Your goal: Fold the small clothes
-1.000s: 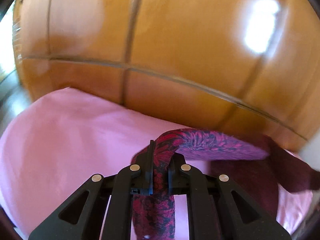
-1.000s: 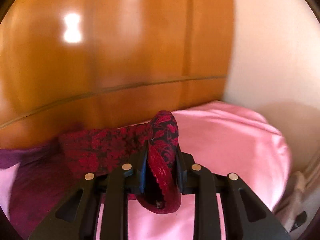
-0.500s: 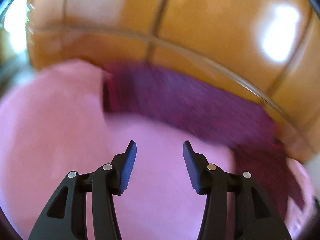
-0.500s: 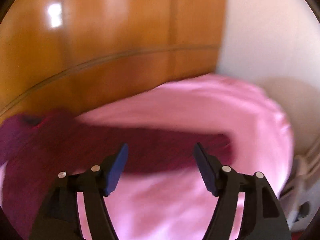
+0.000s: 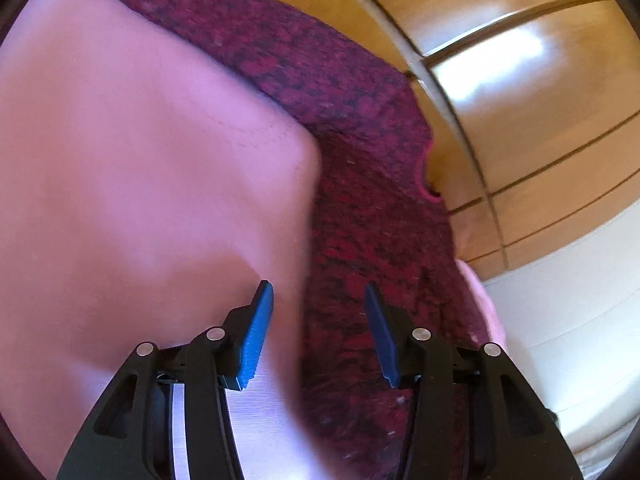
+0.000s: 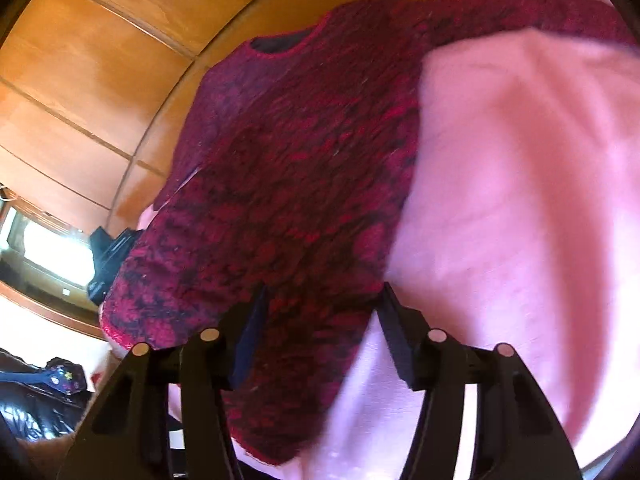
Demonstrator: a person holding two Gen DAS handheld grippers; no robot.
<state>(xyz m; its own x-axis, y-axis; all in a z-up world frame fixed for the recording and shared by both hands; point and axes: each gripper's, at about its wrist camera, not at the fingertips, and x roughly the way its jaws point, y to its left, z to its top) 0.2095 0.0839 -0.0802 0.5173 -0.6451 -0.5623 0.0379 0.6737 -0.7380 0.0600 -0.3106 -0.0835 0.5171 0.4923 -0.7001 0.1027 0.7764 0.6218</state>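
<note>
Starting the fold: sweater (image 6: 288, 152) lies flat on pink sheet (image 6: 520, 180), both my grippers, left (image 5: 318, 334) and right (image 6: 322, 334), spread wide and empty. Next I'd pinch a sleeve or hem.

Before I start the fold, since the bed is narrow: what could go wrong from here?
1. The red sweater lies close to the pink sheet's edge beside the wooden panels; pulling that way may slide it off.
2. Both tools, left and right, are open and empty above it; closing low might pinch the sheet too.
3. One sleeve stretches far out and may drag.
</note>
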